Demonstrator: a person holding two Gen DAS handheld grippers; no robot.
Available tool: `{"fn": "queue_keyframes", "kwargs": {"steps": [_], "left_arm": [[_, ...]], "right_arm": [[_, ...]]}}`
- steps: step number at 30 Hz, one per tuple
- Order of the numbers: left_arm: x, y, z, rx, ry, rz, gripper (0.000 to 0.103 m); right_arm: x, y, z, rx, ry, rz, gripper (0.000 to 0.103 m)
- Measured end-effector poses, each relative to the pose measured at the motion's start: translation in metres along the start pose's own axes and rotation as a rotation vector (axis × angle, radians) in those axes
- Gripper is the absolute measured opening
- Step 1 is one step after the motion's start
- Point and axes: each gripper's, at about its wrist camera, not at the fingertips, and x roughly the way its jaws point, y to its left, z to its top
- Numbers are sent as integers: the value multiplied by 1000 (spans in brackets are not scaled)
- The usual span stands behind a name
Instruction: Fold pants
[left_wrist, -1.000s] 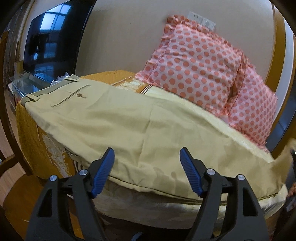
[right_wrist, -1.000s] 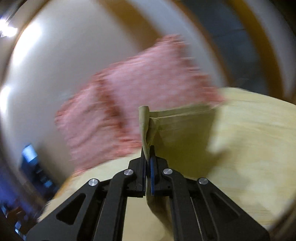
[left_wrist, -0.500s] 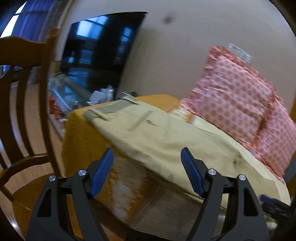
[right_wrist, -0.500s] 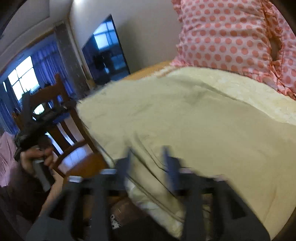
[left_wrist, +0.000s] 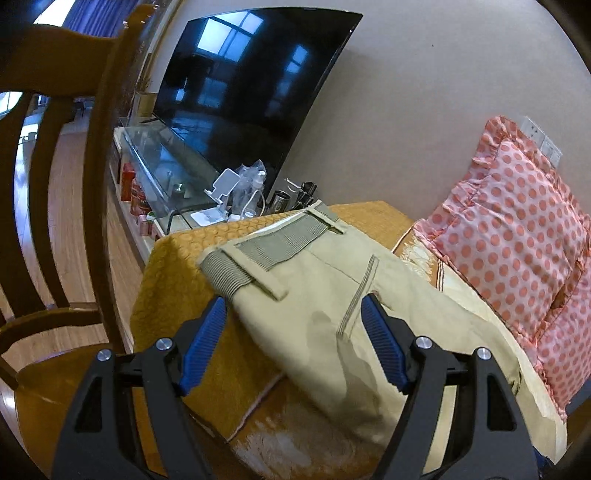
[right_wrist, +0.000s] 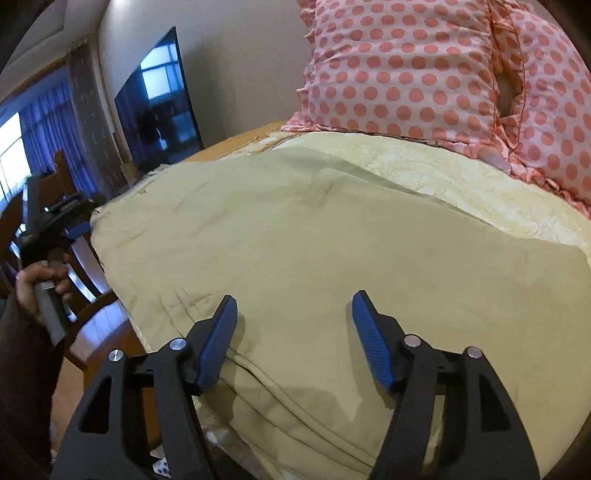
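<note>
Smooth khaki pants (left_wrist: 332, 317) with a ribbed elastic waistband (left_wrist: 258, 251) lie flat on the cushion. The left gripper (left_wrist: 295, 343) stands wide at 6 o'clock, holding nothing. The right gripper (right_wrist: 291, 332), ridged blue pads (right_wrist: 218, 343) wide apart, hovers empty over creased cloth.

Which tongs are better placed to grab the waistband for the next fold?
Likely left. The left tongs are open right at the waistband. The right tongs, also open, hover over the pants farther along.

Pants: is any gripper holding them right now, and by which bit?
No. Both the left gripper and right gripper are open, over the pants, holding nothing.
</note>
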Motion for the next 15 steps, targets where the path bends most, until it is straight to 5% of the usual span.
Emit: {"fn": "queue_keyframes", "kwargs": {"steps": [5,9,15], "left_arm": [[5,-15,-2,99,-57,56,79],[15,-20,-10,136,-22,93,85],[9,-18,-18,46,4,60,84]], "right_arm": [[8,2,5,-10,-4,20,74],[7,1,6,-2,-10,32,76],[7,-1,4,5,-22,54,78]]}}
